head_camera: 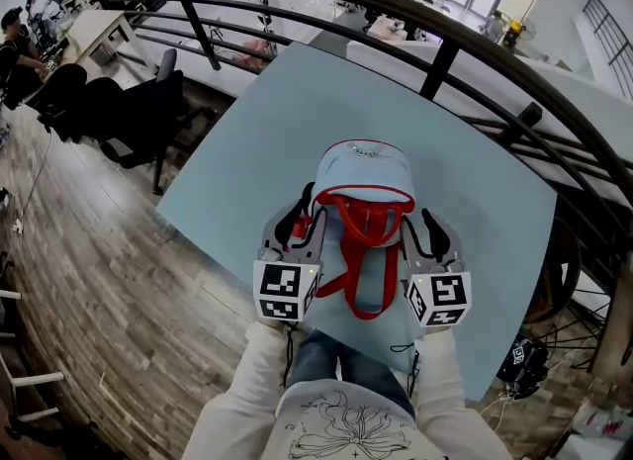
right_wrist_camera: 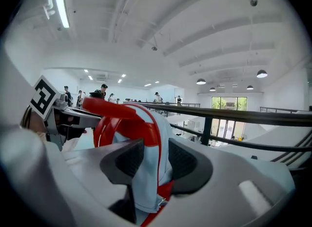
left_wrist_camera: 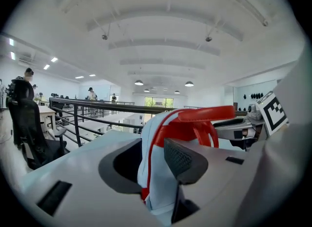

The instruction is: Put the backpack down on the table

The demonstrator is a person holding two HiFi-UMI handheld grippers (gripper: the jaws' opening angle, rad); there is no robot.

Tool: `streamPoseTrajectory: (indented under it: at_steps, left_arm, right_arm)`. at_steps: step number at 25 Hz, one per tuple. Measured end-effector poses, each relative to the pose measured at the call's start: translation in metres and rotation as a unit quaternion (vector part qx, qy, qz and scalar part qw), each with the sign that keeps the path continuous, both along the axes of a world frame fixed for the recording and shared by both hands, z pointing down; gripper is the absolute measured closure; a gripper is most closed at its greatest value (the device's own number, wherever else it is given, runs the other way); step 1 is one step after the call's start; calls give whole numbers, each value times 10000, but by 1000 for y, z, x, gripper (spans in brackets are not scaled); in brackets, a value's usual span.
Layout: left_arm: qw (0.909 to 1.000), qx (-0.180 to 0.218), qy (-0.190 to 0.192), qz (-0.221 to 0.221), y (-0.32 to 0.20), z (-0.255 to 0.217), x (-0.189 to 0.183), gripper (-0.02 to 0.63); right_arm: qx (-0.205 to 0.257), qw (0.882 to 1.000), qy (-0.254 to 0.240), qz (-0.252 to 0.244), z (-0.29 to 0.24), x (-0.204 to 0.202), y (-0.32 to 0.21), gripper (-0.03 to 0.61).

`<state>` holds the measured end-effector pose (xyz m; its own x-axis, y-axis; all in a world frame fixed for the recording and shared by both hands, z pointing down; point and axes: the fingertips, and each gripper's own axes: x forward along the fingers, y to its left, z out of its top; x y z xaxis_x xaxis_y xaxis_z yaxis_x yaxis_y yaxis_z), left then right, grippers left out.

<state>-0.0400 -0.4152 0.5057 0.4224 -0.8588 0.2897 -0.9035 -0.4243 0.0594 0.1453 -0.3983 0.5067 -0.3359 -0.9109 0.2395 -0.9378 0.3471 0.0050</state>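
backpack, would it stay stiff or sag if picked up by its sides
Probably floppy: backpack fabric folds softly inside the left claw. Likely light for its size, as it looks slack. Standing upright and tall, it might tip if nudged.

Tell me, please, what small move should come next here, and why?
Probably draw the left tongs and right tongs straight back toward the person. The light-blue backpack already seems to stand upright on the table, and both tongs stand wide with its side fabric loosely between them, so backing out should free it without tipping it.
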Motion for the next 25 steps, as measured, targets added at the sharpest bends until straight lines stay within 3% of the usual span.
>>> streamPoseTrajectory:
  at_steps: [7, 9, 16, 25]
  left_arm:
    - [9979, 383, 415, -312, 9, -55, -21, 477]
    - [9966, 469, 502, -455, 11, -69, -28, 504]
    - [9932, 842, 120, -793, 19, -109, -39, 584]
    - [9891, 1187, 57, -868, 29, -144, -42, 603]
  right_arm:
    - [595, 9977, -241, 230, -62, 1, 1, 480]
    - [749, 9965, -255, 280, -77, 2, 4, 500]
    - [1182, 9913, -466, 343, -124, -1, 11, 520]
    - [1392, 9878, -558, 432, -153, -11, 19, 529]
